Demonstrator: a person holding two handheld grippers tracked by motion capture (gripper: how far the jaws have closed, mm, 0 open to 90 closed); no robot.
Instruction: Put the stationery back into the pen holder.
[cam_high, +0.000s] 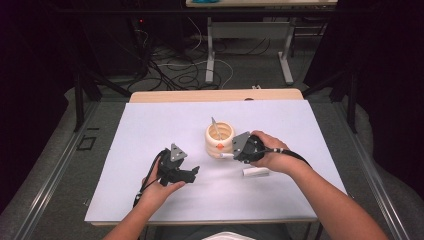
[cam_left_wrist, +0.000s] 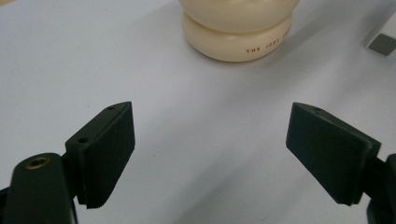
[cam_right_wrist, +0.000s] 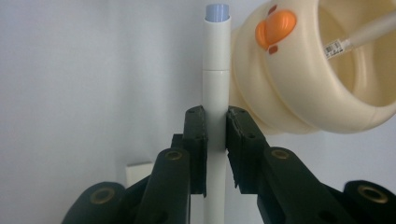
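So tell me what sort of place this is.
Probably a lab or recording workspace, not a home: a white-topped table stands on grey carpet, loose cables trail across the floor behind it, dark curtains close off the sides, and another metal-legged workbench stands beyond.

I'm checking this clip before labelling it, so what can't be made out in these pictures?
- Pen: lower end hidden behind the right gripper, right gripper view.
- Cream holder: top cut off by the left gripper view's edge; its lettering runs out of sight.
- White flat item: too small to identify, high view.
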